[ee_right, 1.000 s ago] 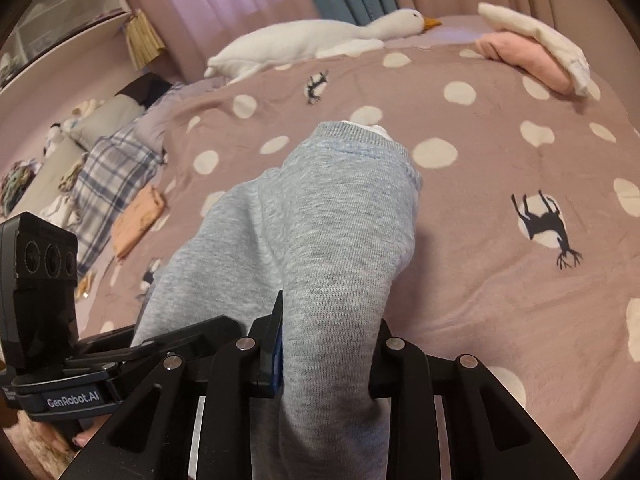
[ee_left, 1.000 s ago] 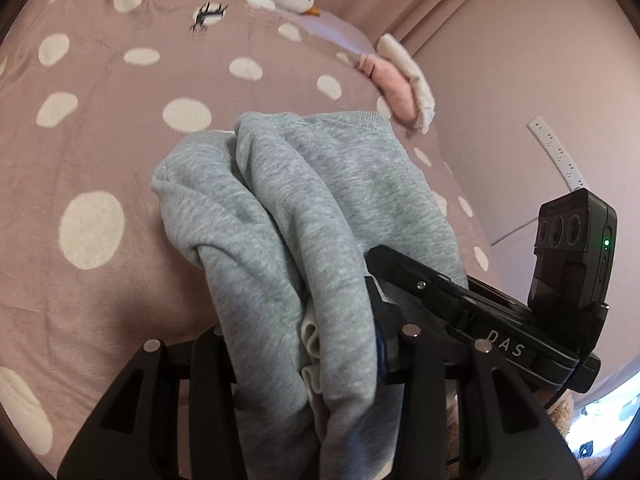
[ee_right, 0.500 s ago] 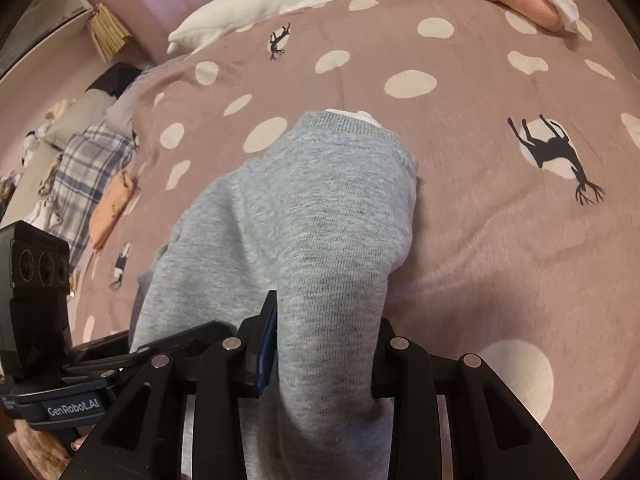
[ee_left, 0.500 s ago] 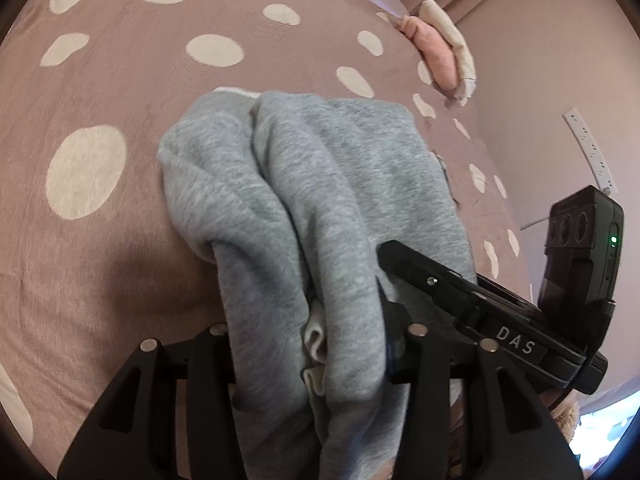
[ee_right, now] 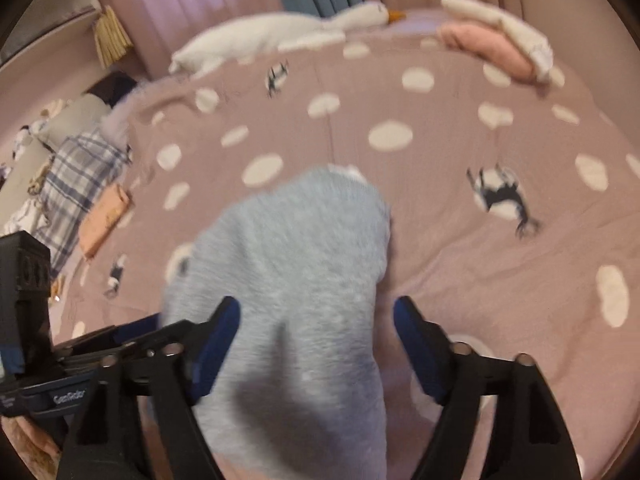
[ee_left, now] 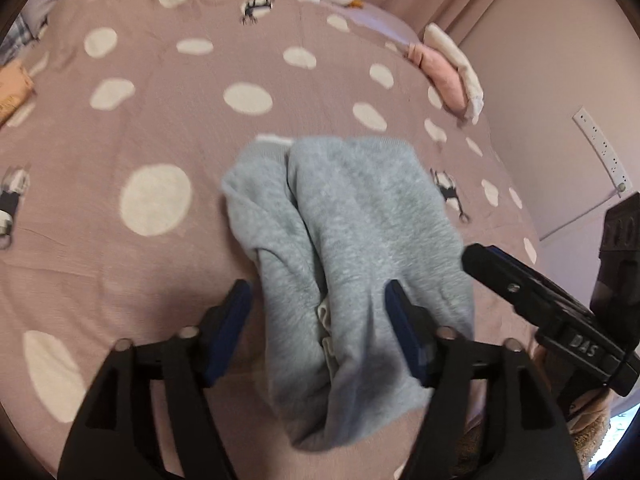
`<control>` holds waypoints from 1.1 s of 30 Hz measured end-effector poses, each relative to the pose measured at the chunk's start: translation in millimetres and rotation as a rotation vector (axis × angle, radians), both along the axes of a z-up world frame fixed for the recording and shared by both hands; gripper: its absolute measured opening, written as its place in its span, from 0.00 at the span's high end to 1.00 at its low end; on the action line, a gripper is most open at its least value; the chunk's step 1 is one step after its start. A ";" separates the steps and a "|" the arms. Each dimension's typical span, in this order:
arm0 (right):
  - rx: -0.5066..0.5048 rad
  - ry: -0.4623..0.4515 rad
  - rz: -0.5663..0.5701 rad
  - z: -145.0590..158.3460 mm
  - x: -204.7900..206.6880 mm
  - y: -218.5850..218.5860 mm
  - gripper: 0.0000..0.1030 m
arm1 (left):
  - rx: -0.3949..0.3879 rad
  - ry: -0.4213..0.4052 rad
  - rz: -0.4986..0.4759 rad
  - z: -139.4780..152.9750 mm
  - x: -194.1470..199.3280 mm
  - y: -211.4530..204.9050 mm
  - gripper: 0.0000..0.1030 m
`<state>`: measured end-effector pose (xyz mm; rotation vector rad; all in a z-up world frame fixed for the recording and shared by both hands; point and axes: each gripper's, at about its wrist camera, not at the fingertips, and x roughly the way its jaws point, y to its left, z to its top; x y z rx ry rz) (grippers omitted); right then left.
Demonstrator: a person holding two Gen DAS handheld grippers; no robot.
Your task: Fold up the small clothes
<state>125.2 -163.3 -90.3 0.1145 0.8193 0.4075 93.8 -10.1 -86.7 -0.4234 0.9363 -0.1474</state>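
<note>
A small grey sweatshirt-cloth garment (ee_left: 352, 240) lies folded in a long bundle on the pink dotted bedspread (ee_left: 152, 92). It also shows in the right wrist view (ee_right: 296, 280). My left gripper (ee_left: 318, 316) is open, its blue-padded jaws standing apart on either side of the cloth's near end. My right gripper (ee_right: 316, 336) is open too, its jaws wide on either side of the same bundle. The right gripper's body shows at the right of the left wrist view (ee_left: 560, 320).
Folded pink and white clothes (ee_right: 496, 44) lie at the bed's far right. A white goose plush (ee_right: 280, 36) lies along the far edge. A plaid cloth (ee_right: 76, 184) and an orange item (ee_right: 104, 220) lie at the left. A wall (ee_left: 560, 60) stands right.
Both grippers have opened and let go of the grey garment, which now rests on the bed. Both have drawn back and up slightly, so more bed shows.
</note>
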 end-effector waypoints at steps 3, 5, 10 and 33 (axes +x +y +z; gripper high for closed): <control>-0.006 -0.061 -0.007 18.5 -12.3 -2.4 0.18 | 0.020 -0.068 0.009 22.9 -14.6 5.8 0.16; -0.013 -0.111 -0.021 33.1 -24.0 -3.9 0.10 | 0.048 -0.132 0.003 41.2 -26.5 8.0 0.15; 0.018 -0.213 -0.022 60.0 -47.3 -5.5 0.01 | 0.111 -0.224 0.026 70.3 -50.9 12.7 0.00; -0.033 -0.241 -0.081 55.2 -79.2 -9.0 0.01 | 0.236 -0.188 0.058 70.8 -85.5 -1.2 0.00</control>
